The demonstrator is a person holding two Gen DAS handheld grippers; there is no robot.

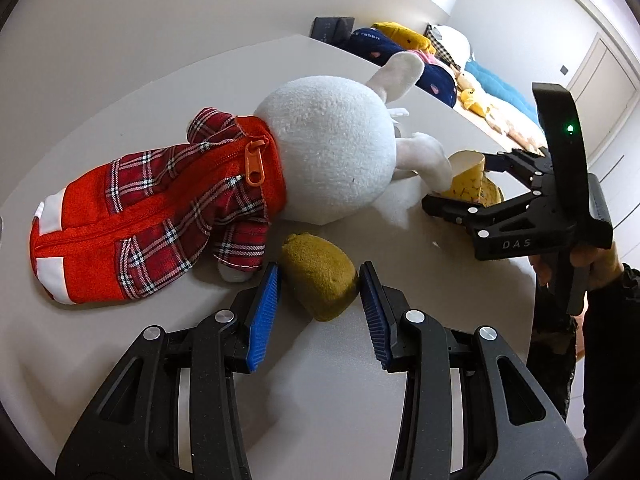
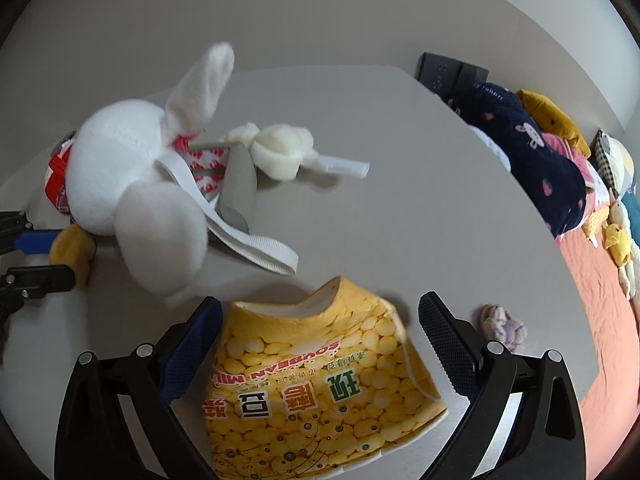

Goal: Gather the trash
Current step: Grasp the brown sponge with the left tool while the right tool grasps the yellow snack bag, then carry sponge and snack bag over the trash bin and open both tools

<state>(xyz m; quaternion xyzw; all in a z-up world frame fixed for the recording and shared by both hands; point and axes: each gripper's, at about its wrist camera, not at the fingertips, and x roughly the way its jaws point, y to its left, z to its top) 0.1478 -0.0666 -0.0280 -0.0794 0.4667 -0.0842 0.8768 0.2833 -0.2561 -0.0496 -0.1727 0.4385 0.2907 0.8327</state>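
A crushed yellow soybean-milk paper cup (image 2: 316, 380) lies on the white table (image 2: 400, 200). My right gripper (image 2: 320, 304) is open, its pads standing a little off each side of the cup. From the left wrist view, the right gripper (image 1: 456, 180) straddles the cup (image 1: 472, 184) beside the rabbit's ear. My left gripper (image 1: 319, 270) is shut on a mustard plush lump (image 1: 320, 280) that rests on the table, and both blue pads touch its sides. The right wrist view shows the left gripper (image 2: 68, 256) with that lump (image 2: 76, 250) at the far left.
A white plush rabbit (image 1: 328, 148) in red plaid clothes lies across the table. A grey paper tube (image 2: 240, 184), a white wad (image 2: 280, 152) and a white strap (image 2: 256, 248) lie by its head. A crumpled tissue (image 2: 502, 326) sits near the table edge. Beyond it is a bed (image 2: 600, 320) with soft toys.
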